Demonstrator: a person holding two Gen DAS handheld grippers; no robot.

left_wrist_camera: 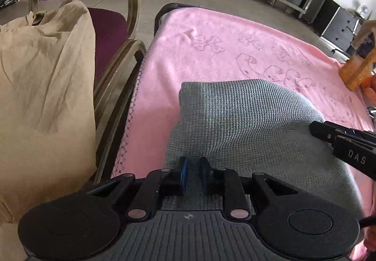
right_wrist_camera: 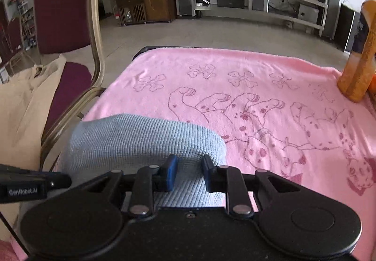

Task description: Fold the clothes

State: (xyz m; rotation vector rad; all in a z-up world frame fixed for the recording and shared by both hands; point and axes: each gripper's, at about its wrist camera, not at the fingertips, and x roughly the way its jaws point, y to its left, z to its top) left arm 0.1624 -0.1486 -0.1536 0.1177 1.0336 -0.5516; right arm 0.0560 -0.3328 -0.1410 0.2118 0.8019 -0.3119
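Observation:
A grey-blue knitted cloth (left_wrist_camera: pixel 246 120) (right_wrist_camera: pixel 141 136) lies on a pink towel (left_wrist_camera: pixel 211 49) (right_wrist_camera: pixel 258 73) printed with spotted dogs and bones. Its near part is raised and bulges forward over the rest. My left gripper (left_wrist_camera: pixel 193 173) is at the cloth's near left edge, its jaws narrow with the knit pinched between the blue pads. My right gripper (right_wrist_camera: pixel 189 170) grips the near right edge the same way, cloth running between its pads. The right gripper's fingers (left_wrist_camera: pixel 329 134) show in the left wrist view, and the left gripper's fingers (right_wrist_camera: pixel 56 181) show in the right wrist view.
A maroon chair with a metal frame (left_wrist_camera: pixel 105 33) (right_wrist_camera: pixel 61 2) stands close to the table's left side, with a beige garment (left_wrist_camera: pixel 47 84) (right_wrist_camera: pixel 21 101) heaped on it. An orange object (left_wrist_camera: pixel 357 68) (right_wrist_camera: pixel 359 68) stands at the towel's far right corner. Shelving with electronics (right_wrist_camera: pixel 258 0) lines the back wall.

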